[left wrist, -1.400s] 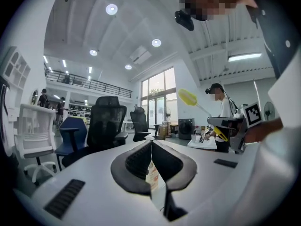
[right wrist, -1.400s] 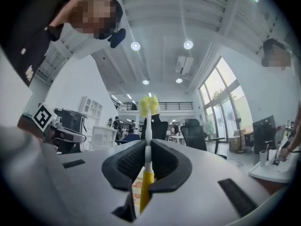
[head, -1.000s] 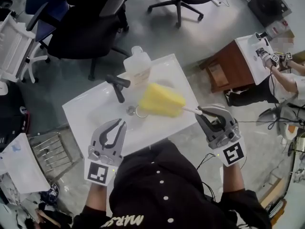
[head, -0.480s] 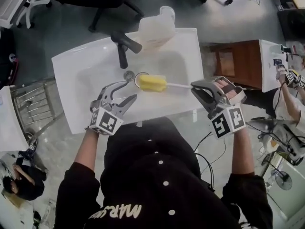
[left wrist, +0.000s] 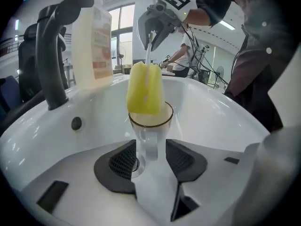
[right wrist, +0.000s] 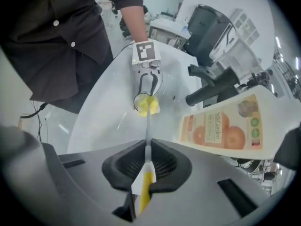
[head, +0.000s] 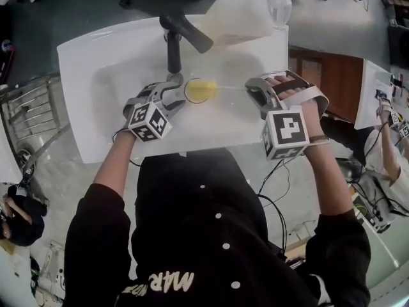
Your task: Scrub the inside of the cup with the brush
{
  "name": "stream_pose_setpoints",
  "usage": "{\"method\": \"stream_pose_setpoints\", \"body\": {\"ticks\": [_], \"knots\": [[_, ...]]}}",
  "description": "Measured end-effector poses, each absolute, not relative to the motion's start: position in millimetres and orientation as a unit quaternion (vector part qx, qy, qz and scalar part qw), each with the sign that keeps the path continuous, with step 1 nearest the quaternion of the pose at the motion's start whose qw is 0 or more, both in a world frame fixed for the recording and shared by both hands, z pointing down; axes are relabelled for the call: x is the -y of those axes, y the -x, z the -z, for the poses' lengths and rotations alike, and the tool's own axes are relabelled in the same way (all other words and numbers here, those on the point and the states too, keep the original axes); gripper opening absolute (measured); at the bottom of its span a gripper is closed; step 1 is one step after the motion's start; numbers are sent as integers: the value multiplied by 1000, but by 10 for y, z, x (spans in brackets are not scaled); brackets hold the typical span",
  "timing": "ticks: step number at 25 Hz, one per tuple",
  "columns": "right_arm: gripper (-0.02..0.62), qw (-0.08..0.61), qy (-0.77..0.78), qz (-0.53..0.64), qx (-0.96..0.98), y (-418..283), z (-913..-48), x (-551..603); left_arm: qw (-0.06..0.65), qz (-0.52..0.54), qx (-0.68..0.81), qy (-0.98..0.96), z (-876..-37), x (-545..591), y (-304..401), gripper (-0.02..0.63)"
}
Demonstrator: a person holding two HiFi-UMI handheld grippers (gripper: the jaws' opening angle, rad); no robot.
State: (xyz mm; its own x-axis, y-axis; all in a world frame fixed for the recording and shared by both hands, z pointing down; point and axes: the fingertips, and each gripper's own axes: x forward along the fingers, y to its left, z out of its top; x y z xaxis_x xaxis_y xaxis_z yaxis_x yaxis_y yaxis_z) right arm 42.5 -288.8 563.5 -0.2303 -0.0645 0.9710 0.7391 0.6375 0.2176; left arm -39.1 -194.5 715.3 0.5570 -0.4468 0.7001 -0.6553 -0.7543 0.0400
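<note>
Cup (left wrist: 150, 126): clear glass, standing upright in the middle of the sink (head: 77, 75), right by the drain
Brush (left wrist: 145, 91): its yellow sponge head sits at the cup's mouth with most of it above the rim, and the thin white handle runs off toward 3 o'clock in your head view
Your left gripper (left wrist: 150, 155): comes at the cup from 8 o'clock; jaws spread after just closing in a little, with the cup's handle between the pads and a gap showing on one side
Your right gripper (right wrist: 146, 166): at 3 o'clock from the cup, jaws pinched on the end of the brush handle
Faucet (head: 182, 34): black, at 12 o'clock from the cup
Soap bottle (head: 236, 18): on the sink's back edge at about 1 o'clock, just beside the faucet
</note>
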Motion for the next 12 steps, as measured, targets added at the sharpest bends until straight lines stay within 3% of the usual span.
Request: {"method": "stream_pose_setpoints", "body": {"ticks": [5,12], "knots": [[41,587,292,399,641,-286,-5713,2849,144,-346,318,-871,-7214,1982,356,92],[41,592,326,496,546,-87,-5784,2817,143,-357,323,-865,-7217,2010,343,89]]}}
